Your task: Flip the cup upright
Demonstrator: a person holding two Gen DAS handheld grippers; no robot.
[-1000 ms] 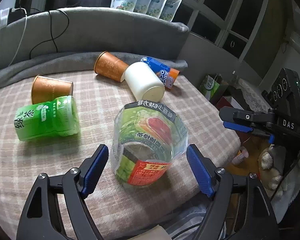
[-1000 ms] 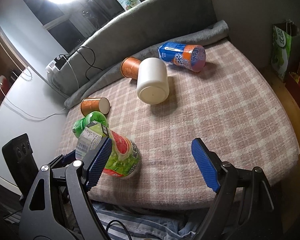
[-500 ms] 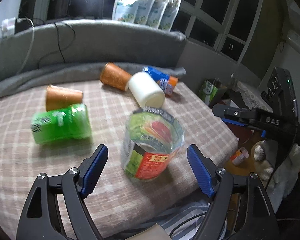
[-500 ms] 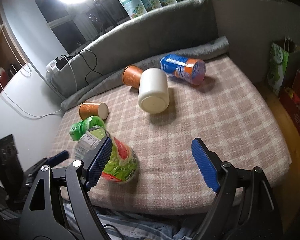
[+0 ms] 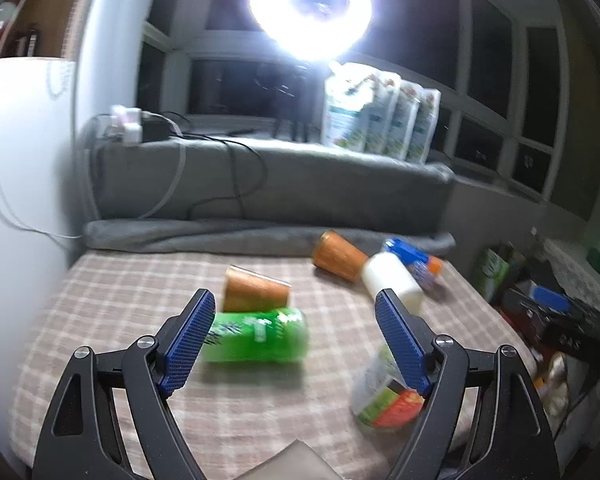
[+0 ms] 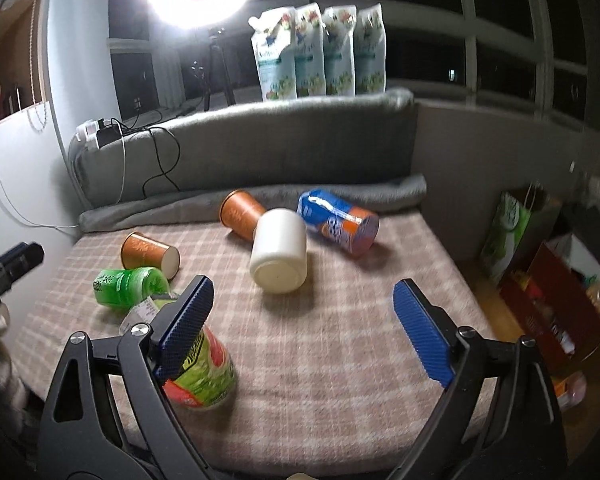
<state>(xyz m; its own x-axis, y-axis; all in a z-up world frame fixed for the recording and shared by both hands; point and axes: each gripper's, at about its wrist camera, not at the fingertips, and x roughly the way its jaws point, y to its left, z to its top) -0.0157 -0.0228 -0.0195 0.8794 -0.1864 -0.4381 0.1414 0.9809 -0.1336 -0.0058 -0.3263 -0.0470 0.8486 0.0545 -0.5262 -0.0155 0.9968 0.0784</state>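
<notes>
A: Left wrist view: left gripper (image 5: 290, 338) spread wide, empty, above the green cup (image 5: 256, 335) lying on its side on the plaid cloth (image 5: 120, 292).

B: Right wrist view: right gripper (image 6: 302, 330) likewise apart, holding nothing; white cup (image 6: 279, 252) on its side mid-cloth. Best practice: straddle one cup's wall squarely, close gently, then rotate it rim-up.

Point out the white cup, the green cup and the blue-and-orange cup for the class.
white cup (image 6: 278, 254), right wrist view, on its side wall.
green cup (image 5: 256, 334), left wrist view, on its side.
blue-and-orange cup (image 6: 338, 222), right wrist view, mid-body.
</notes>
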